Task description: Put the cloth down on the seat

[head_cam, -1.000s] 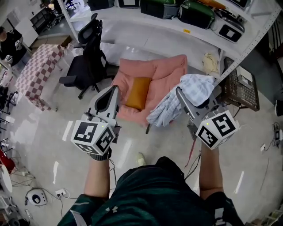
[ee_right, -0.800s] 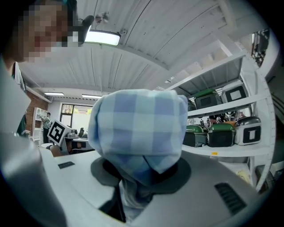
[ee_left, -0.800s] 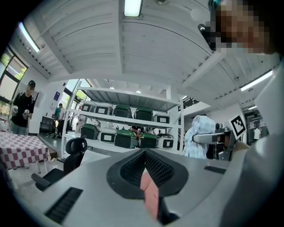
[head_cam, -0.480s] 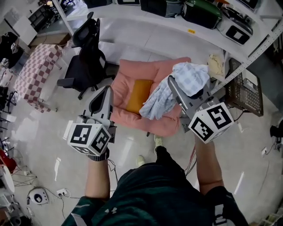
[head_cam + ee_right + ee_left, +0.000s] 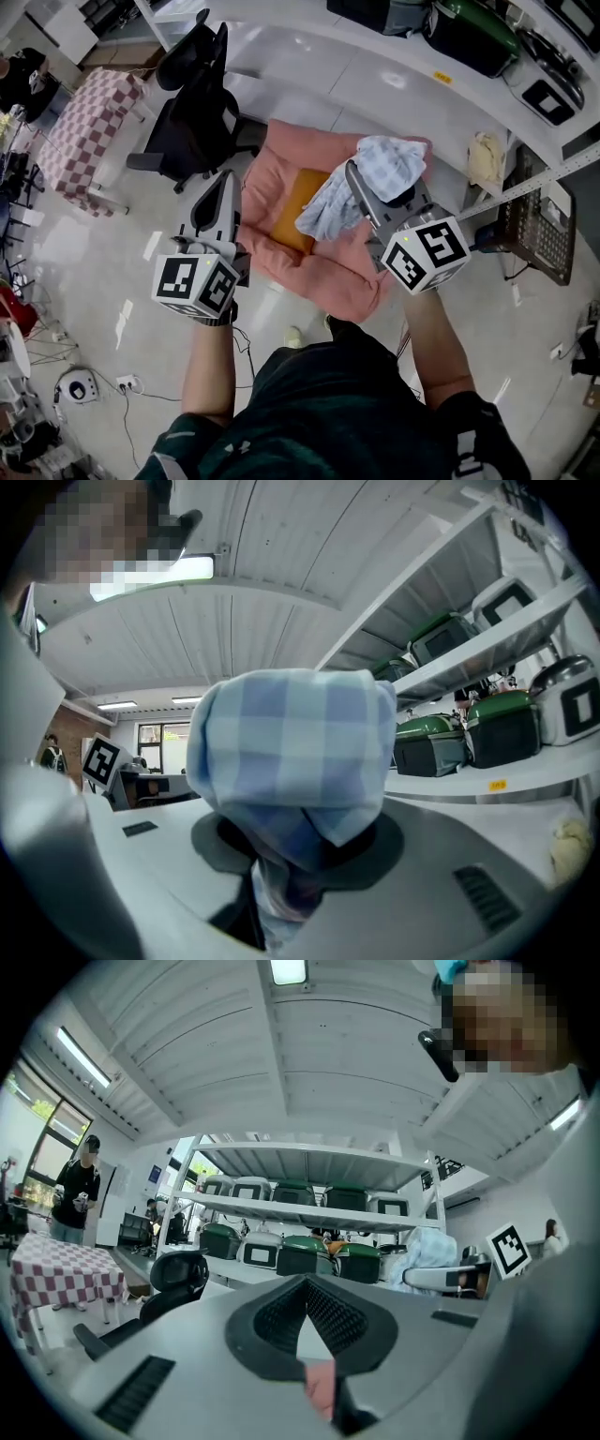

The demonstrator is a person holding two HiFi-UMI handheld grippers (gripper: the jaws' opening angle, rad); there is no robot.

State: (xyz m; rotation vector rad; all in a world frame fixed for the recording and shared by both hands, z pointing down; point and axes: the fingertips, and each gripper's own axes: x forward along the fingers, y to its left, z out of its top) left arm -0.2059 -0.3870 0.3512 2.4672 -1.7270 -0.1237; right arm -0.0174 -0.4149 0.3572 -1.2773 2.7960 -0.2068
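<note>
Hanging farther over the pink seat (image 5: pixel 323 277), cloth (image 5: pixel 380 161) clamped in right claw (image 5: pixel 356 180)

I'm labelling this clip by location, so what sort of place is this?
Probably a lab or workshop: metal shelving stacked with green-lidded cases, a black office chair, and cables trailing over the shiny floor.

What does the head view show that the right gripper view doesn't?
Only the head view: the pink seat with its orange cushion, the black office chair and the floor. Only the right gripper view: the ceiling and its strip light. Both: the blue checked cloth held in the right claw, and the green cases on the shelf.
</note>
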